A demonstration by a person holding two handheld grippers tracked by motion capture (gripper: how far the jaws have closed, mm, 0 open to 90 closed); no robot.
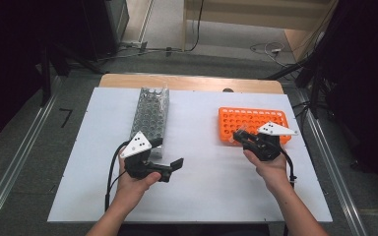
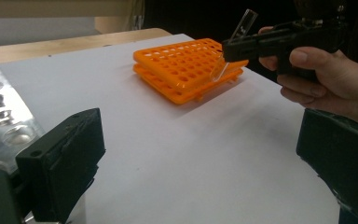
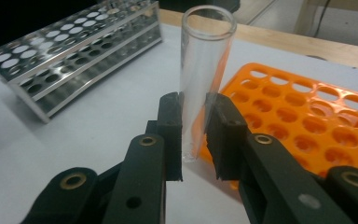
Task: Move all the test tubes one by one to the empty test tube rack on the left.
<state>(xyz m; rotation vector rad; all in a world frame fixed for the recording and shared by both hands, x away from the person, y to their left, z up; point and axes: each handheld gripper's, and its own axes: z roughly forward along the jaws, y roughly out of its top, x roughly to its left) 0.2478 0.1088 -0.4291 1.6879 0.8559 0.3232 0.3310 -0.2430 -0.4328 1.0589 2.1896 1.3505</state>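
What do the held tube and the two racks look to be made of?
Tube: clear glass or hard plastic; the racks show through its wall.
Orange rack: moulded plastic, matt, uniformly coloured.
Silver rack: metal, probably steel or aluminium; its plates look shiny and reflective.

One clear glass test tube (image 3: 205, 74). Two test tube racks: one orange plastic rack (image 1: 254, 123) and one metal rack (image 1: 150, 115). Two handheld grippers, one per hand: the left gripper (image 1: 170, 167) and the right gripper (image 1: 240, 135). One white counter (image 1: 202, 187).
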